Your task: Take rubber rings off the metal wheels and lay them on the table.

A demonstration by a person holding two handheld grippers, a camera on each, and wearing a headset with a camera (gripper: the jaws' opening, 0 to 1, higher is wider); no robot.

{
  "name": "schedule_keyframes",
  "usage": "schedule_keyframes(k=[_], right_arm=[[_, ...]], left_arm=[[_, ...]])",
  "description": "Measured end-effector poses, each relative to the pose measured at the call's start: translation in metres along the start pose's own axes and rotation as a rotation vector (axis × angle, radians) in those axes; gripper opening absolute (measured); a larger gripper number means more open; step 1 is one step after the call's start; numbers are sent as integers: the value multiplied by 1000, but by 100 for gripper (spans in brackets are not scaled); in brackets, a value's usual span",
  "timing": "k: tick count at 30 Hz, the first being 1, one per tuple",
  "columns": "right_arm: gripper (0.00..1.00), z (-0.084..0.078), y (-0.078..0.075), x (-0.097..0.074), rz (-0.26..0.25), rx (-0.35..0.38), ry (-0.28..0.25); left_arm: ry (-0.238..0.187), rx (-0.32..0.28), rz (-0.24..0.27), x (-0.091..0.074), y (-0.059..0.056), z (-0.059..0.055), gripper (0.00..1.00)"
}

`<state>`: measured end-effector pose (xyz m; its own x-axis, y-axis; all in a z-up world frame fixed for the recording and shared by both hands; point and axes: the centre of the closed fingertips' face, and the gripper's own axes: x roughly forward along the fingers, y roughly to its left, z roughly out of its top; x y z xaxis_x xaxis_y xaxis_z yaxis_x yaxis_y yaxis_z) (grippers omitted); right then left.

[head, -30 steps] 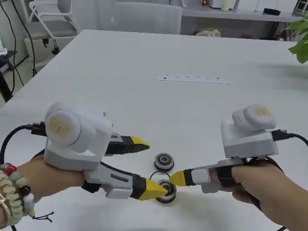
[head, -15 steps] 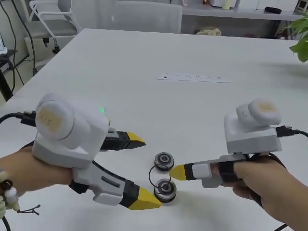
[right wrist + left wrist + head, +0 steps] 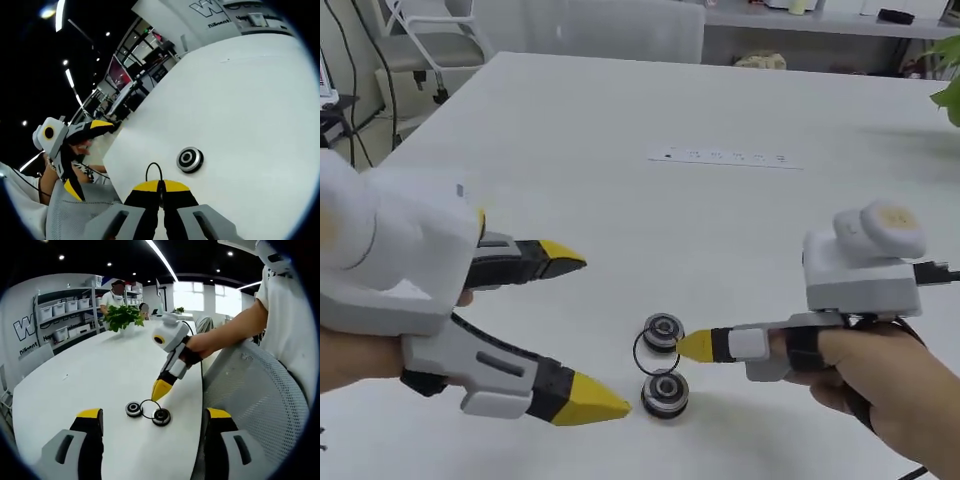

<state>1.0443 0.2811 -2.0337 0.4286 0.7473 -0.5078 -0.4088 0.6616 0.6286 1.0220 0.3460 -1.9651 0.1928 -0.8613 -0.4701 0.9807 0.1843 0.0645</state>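
The right gripper (image 3: 688, 346) had its yellow-tipped jaws pressed together on a thin black rubber ring (image 3: 642, 352). In the right gripper view the ring (image 3: 152, 170) stood out as a small loop from between the closed tips. The loop lay between two metal wheels on the white table (image 3: 620, 150). The farther wheel (image 3: 663, 328) sat just beside the right gripper's tip, and the nearer wheel (image 3: 664, 392) sat a little closer to the person. Whether the ring touched either wheel could not be told.

The left gripper (image 3: 605, 335) was held to the left of the wheels with its jaws spread wide and nothing between them. One yellow tip pointed across the table and the other reached near the nearer wheel. In the left gripper view both wheels (image 3: 134, 409) (image 3: 161, 416) sat between the open jaws, well ahead of them.

A white power strip (image 3: 725, 157) lay farther back on the table. On the wall behind the shelves, large lettering (image 3: 23, 326) began with "W". The rest was cut off, and the smaller line under it was too small to read.
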Motion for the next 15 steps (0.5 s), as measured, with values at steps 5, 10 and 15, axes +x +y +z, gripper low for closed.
schedule_keyframes(k=[5, 10, 15], right_arm=[[0, -1, 2, 1, 5, 3, 2], [0, -3, 9, 4, 23, -4, 8], [0, -9, 16, 8, 50, -8, 29]], left_arm=[[-5, -35, 52, -19, 2, -6, 82], [-9, -62, 81, -31, -3, -14, 82], [2, -95, 102, -36, -7, -28, 82]])
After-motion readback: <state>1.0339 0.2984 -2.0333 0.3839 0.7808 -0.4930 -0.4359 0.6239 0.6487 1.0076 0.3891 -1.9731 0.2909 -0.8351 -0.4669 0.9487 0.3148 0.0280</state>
